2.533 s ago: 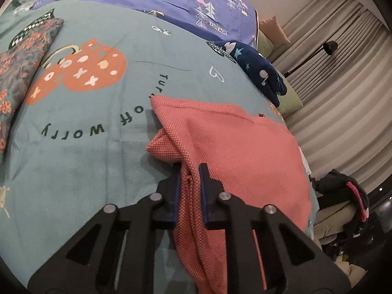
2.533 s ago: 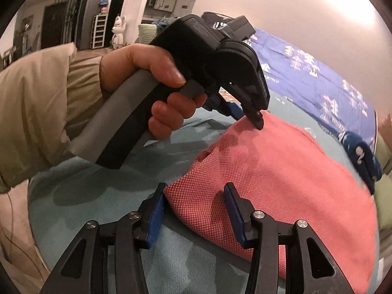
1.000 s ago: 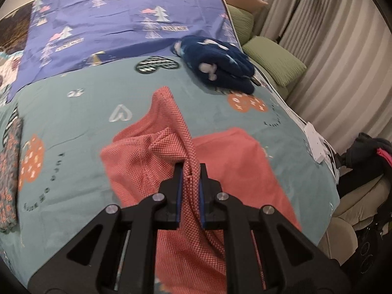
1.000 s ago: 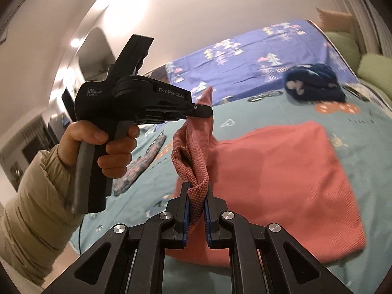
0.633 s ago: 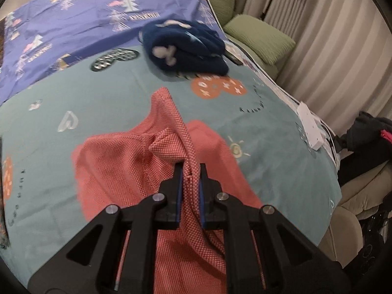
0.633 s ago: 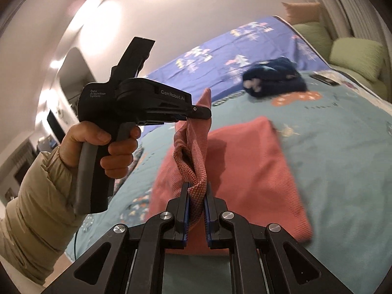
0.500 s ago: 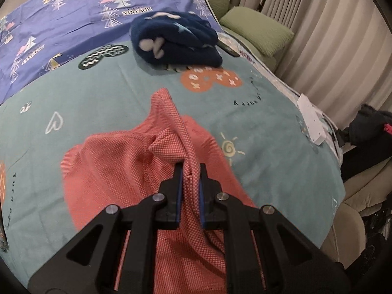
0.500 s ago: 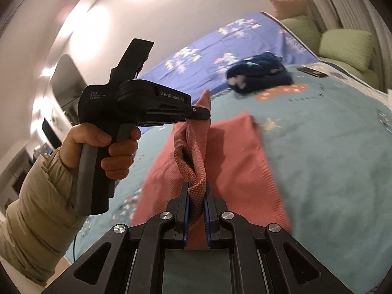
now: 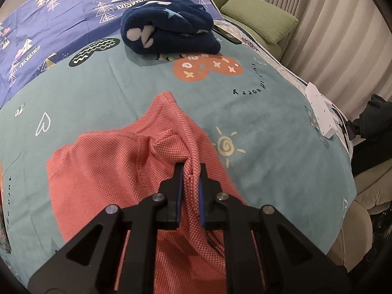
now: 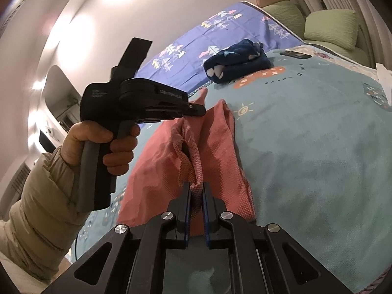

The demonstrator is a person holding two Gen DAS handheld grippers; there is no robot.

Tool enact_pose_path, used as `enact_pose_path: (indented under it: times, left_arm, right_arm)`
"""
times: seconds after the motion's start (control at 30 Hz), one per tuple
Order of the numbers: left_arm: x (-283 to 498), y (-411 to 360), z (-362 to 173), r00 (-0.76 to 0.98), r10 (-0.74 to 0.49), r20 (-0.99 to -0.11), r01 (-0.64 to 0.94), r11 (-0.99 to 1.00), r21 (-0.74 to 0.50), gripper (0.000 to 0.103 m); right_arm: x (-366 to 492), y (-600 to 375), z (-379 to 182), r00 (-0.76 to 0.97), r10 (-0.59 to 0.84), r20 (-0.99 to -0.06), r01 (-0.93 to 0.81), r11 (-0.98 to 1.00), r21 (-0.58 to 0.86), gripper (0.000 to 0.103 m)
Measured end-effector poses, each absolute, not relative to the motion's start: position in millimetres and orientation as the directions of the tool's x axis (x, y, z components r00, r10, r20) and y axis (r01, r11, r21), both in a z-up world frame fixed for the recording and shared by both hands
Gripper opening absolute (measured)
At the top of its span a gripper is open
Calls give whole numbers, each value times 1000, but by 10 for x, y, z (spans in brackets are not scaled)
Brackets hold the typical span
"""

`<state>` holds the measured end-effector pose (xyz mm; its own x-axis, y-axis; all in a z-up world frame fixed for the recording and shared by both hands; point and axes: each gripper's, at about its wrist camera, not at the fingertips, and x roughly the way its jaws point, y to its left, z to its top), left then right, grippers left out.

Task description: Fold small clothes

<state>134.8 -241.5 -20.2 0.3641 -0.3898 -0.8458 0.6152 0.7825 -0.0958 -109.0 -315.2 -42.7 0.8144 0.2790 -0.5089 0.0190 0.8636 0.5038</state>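
progress: fold judged mid-way – coral garment (image 9: 105, 169) is lifted by one edge and doubled over itself, not yet laid flat; the set-down and any further folds are judged left
done pile: a navy fleece item (image 9: 169, 31) is seen bundled further up the teal bedspread (image 9: 281, 132), well apart
left gripper (image 9: 190, 178): jaws nearly closed – a bunched coral hem is pinched between the pads
right gripper (image 10: 196, 196): jaws narrow, clamped on another fold of the same edge
garment place: lower part rests on the bedspread, gripped edge is raised between both grippers
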Motion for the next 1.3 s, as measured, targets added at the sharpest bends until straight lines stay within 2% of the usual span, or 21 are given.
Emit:
enact_pose_path:
  times: [0.27, 0.43, 0.5, 0.57, 0.6, 0.8, 0.97, 1.13, 1.2, 1.23, 1.27, 1.3]
  left_arm:
    - [1211, -2610, -259, 380, -388, -840, 652, 756, -55, 14]
    - [1067, -2592, -106, 370, -439, -819, 699, 712, -65, 22]
    - [976, -2506, 12, 404, -451, -796, 709, 704, -38, 38]
    - [884, -2371, 108, 458, -451, -766, 706, 708, 4, 49]
    - [821, -2268, 155, 488, -453, -746, 703, 711, 29, 50]
    - [525, -1648, 100, 552, -420, -720, 654, 754, 61, 53]
    - [253, -1220, -185, 583, -323, -745, 580, 808, 103, 53]
    - [39, -1027, -361, 578, -285, -765, 559, 821, 117, 54]
    - [26, -1009, -415, 577, -282, -767, 550, 828, 110, 60]
    - [18, -1004, -440, 578, -277, -767, 542, 834, 107, 61]
    - [32, -1015, -471, 579, -271, -769, 536, 837, 108, 61]
    - [25, -1029, -494, 582, -266, -769, 534, 838, 113, 61]
  right_arm:
    - [-1191, -3192, -421, 809, 279, -517, 23, 864, 503, 7]
    - [-1186, -3317, -550, 765, 312, -563, 62, 835, 547, 11]
    - [-1205, -3376, -548, 758, 312, -573, 69, 835, 546, 17]
    - [-1219, -3426, -494, 758, 314, -572, 60, 840, 540, 24]
    - [-1222, -3446, -463, 758, 320, -568, 49, 841, 539, 28]
    - [-1160, -3416, -340, 754, 323, -572, 3, 869, 495, 31]
    - [-1044, -3279, -361, 726, 324, -607, -27, 895, 445, 31]
    - [-885, -3171, -409, 707, 312, -634, -31, 910, 414, 31]
    - [-806, -3139, -429, 701, 281, -656, -14, 925, 381, 31]
    - [-767, -3131, -443, 695, 269, -666, -4, 929, 371, 31]
    - [-742, -3124, -454, 686, 266, -677, 0, 931, 366, 27]
    - [-729, -3114, -460, 679, 254, -689, 7, 936, 352, 5]
